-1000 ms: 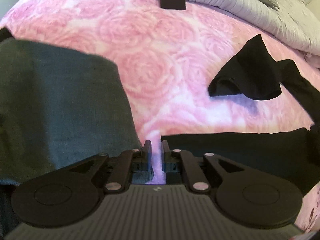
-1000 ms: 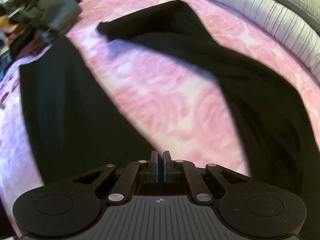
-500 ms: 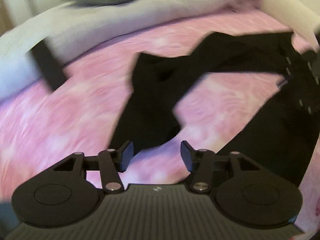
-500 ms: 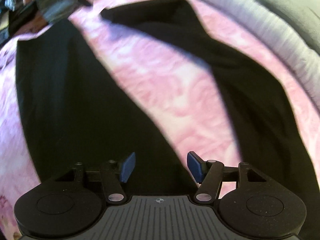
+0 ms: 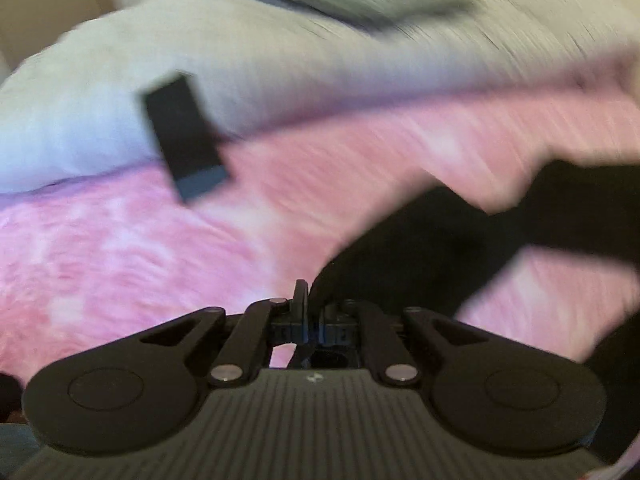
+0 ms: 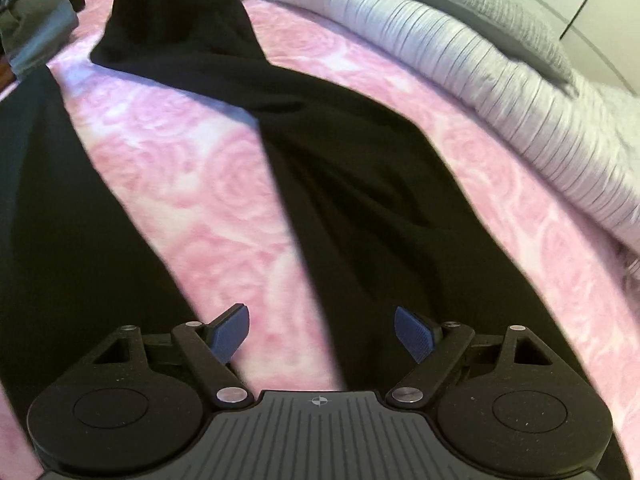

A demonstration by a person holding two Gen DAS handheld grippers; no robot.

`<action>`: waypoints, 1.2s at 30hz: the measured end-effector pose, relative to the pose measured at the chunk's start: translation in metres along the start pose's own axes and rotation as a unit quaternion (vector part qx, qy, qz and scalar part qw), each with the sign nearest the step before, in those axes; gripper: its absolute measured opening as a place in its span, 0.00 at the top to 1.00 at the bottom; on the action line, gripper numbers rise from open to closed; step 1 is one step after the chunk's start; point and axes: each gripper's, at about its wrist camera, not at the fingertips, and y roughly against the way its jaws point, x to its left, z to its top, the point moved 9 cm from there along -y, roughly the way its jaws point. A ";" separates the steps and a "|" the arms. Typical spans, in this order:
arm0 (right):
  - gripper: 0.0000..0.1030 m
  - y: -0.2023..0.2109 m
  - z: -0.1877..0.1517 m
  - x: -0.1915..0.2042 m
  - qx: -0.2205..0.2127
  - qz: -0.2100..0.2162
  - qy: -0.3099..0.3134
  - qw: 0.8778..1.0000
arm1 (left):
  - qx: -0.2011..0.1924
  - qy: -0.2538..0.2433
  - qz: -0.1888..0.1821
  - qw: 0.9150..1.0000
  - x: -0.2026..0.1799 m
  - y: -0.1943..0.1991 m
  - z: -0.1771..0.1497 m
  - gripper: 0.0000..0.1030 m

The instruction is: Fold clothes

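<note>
A long black garment (image 6: 360, 160) lies spread in two branches over a pink rose-patterned bedspread (image 6: 192, 168). My right gripper (image 6: 322, 320) hovers low over the near part of the garment, open wide, its blue pads (image 6: 232, 324) holding nothing. The left wrist view is motion-blurred. There my left gripper (image 5: 310, 300) is shut on an end of the black garment (image 5: 440, 240), and the cloth runs from the jaws off to the right.
A ribbed pale duvet (image 6: 520, 100) and a grey pillow (image 6: 480, 12) lie along the far side of the bed. A dark flat rectangular object (image 5: 184, 136) rests at the duvet's edge. A grey bundle of clothes (image 6: 36, 36) sits at the far left.
My right gripper went from shut to wide open. My left gripper swung away from the grey folded cloth, opened, then shut on the black garment's end.
</note>
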 end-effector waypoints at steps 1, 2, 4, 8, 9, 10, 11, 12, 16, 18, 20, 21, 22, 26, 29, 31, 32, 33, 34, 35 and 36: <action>0.19 -0.003 0.001 -0.003 -0.003 -0.006 0.007 1.000 | -0.004 0.013 0.002 1.000 0.011 0.001 0.011 0.97; 0.19 -0.005 0.003 -0.006 -0.007 -0.013 0.015 1.000 | -0.004 0.024 0.002 1.000 0.020 -0.001 0.020 0.97; 0.19 -0.009 0.005 -0.008 -0.006 -0.023 0.024 0.999 | -0.005 0.048 0.002 0.999 0.036 -0.007 0.036 0.96; 0.19 -0.006 0.005 -0.003 0.001 -0.029 0.011 1.000 | 0.020 0.111 0.021 0.993 0.062 -0.044 0.040 0.73; 0.19 -0.005 0.005 -0.001 0.003 -0.030 0.006 1.000 | 0.023 0.114 0.036 0.993 0.069 -0.050 0.038 0.72; 0.19 -0.004 0.005 0.001 0.006 -0.031 0.001 1.000 | 0.023 0.112 0.048 0.992 0.074 -0.055 0.036 0.76; 0.19 -0.004 0.004 0.006 0.011 -0.026 -0.003 1.000 | 0.020 0.104 0.055 0.993 0.077 -0.057 0.033 0.75; 0.19 -0.007 0.006 0.011 0.014 -0.022 -0.002 1.000 | 0.014 0.088 0.059 0.994 0.078 -0.057 0.029 0.75; 0.19 -0.018 0.018 0.024 0.020 -0.014 0.003 1.000 | -0.019 -0.117 0.061 0.991 0.046 -0.045 -0.004 0.59; 0.19 -0.025 0.027 0.029 0.020 -0.010 -0.001 1.000 | -0.026 -0.241 0.048 0.969 0.019 -0.045 -0.033 0.49; 0.19 -0.031 0.037 0.036 0.019 -0.007 -0.001 1.000 | -0.029 -0.346 0.035 0.937 -0.004 -0.049 -0.062 0.44; 0.19 -0.034 0.041 0.042 0.020 -0.004 0.004 1.000 | -0.031 -0.362 0.038 0.931 -0.006 -0.054 -0.065 0.44; 0.19 -0.037 0.046 0.047 0.021 -0.001 0.008 1.000 | -0.033 -0.378 0.041 0.924 -0.008 -0.059 -0.068 0.43; 0.19 -0.047 0.056 0.066 0.027 0.008 0.028 0.999 | -0.042 -0.443 0.054 0.894 -0.017 -0.080 -0.080 0.47; 0.19 -0.049 0.055 0.074 0.032 0.004 0.037 0.999 | -0.048 -0.489 0.063 0.869 -0.023 -0.095 -0.090 0.86; 0.19 -0.049 0.055 0.076 0.035 -0.003 0.039 0.999 | -0.050 -0.490 0.061 0.868 -0.022 -0.092 -0.087 0.95; 0.19 -0.048 0.054 0.075 0.036 -0.007 0.040 0.999 | -0.050 -0.484 0.059 0.872 -0.020 -0.087 -0.083 0.95; 0.19 -0.048 0.054 0.075 0.037 -0.012 0.040 0.998 | -0.049 -0.474 0.050 0.878 -0.018 -0.076 -0.081 0.95; 0.19 -0.047 0.054 0.075 0.038 -0.016 0.040 0.998 | -0.045 -0.459 0.033 0.887 -0.017 -0.058 -0.079 0.96; 0.19 -0.044 0.054 0.074 0.036 -0.021 0.039 0.998 | -0.041 -0.443 0.015 0.895 -0.015 -0.040 -0.078 0.96; 0.19 -0.042 0.055 0.072 0.034 -0.027 0.038 0.998 | -0.037 -0.428 -0.003 0.903 -0.014 -0.021 -0.076 0.96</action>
